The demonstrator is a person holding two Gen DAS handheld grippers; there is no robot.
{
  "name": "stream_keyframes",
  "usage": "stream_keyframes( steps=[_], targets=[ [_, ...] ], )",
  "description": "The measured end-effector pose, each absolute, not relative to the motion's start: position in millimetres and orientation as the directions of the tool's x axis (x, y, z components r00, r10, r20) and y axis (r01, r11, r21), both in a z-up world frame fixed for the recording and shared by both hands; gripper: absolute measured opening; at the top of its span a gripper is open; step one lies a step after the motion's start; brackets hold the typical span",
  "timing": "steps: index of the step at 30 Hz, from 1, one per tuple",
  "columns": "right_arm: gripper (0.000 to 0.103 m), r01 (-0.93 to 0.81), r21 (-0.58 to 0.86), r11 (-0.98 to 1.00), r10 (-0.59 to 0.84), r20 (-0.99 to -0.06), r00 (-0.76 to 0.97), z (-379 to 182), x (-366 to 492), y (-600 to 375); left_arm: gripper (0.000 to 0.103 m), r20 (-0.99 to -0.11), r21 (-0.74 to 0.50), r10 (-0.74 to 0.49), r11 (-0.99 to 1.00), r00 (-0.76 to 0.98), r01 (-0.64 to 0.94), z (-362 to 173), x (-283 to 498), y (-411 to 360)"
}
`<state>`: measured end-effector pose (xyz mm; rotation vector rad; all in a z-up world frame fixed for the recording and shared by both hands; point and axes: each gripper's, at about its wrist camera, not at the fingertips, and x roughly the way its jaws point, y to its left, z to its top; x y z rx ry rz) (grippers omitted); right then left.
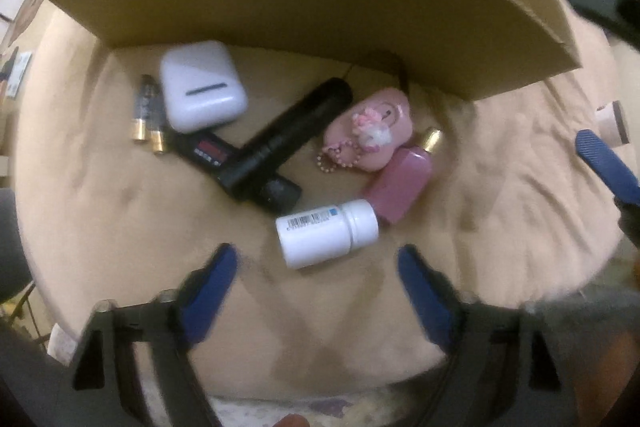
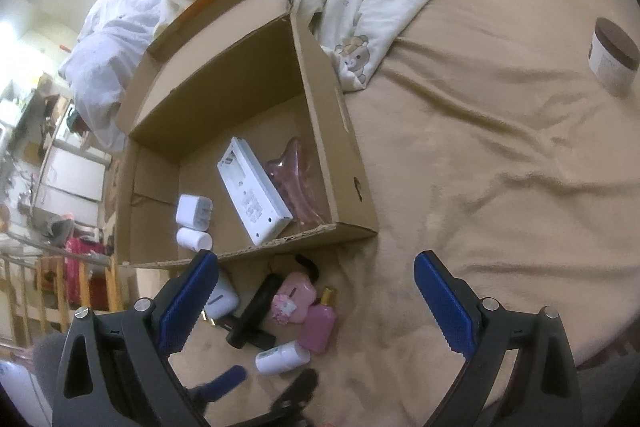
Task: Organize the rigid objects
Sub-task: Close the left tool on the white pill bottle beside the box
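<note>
Pill bottle [image 1: 328, 233], white, lying on the bed [image 1: 500, 187] at 12 o'clock of left gripper [image 1: 316, 267]; fingers wide, empty. Right gripper [image 2: 316, 291] likewise wide. Advice: straddle the barrel squarely, close mid-body, then lift into cardboard box [image 2: 352, 163].

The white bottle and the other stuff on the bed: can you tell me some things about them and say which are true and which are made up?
1. The white bottle lies on its side on the bed. True.
2. The left gripper has its jaws shut on the white bottle. False: the jaws are open and empty, with the bottle just ahead of them.
3. The pink bottle has a gold cap. True.
4. The cardboard box has nothing inside. False: a white remote and other small things lie in it.
5. The two batteries lie beside the white case. True.
</note>
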<state>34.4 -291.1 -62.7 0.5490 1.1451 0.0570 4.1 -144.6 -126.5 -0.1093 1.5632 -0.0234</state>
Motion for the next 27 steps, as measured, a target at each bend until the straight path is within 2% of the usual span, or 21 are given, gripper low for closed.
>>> stream_keyframes(
  steps=[1, 3, 7, 8, 9, 18, 27],
  targets=[
    [0.103, 0.232, 0.445, 0.865, 0.320, -0.846, 0.427, -63, 35, -291, 0.056, -0.997, -0.077, -0.077, 0.996, 0.008, -0.055, -128, 4, -145],
    [0.103, 0.228, 0.445, 0.866, 0.322, -0.845, 0.426, -62, 35, -290, 0.035, -0.997, -0.072, -0.072, 0.996, 0.016, -0.048, -129, 3, -143],
    [0.103, 0.212, 0.437, 0.874, 0.320, -0.846, 0.426, -61, 37, -287, 0.032, -0.996, -0.091, -0.091, 0.996, 0.017, -0.018, -128, 1, -140],
    [0.103, 0.209, 0.436, 0.875, 0.320, -0.846, 0.426, -61, 37, -287, 0.019, -0.995, -0.094, -0.094, 0.996, 0.015, -0.008, -128, 0, -140],
    [0.103, 0.207, 0.434, 0.877, 0.319, -0.847, 0.426, -60, 38, -286, 0.010, -0.996, -0.088, -0.088, 0.996, 0.008, 0.003, -128, -1, -140],
    [0.103, 0.212, 0.423, 0.881, 0.310, -0.854, 0.418, -62, 39, -285, 0.003, -0.993, -0.115, -0.118, 0.990, 0.023, 0.082, -111, -5, -134],
    [0.103, 0.206, 0.407, 0.890, 0.299, -0.862, 0.409, -63, 41, -282, 0.003, -0.986, -0.165, -0.168, 0.981, 0.016, 0.103, -104, -9, -113]
  ],
)
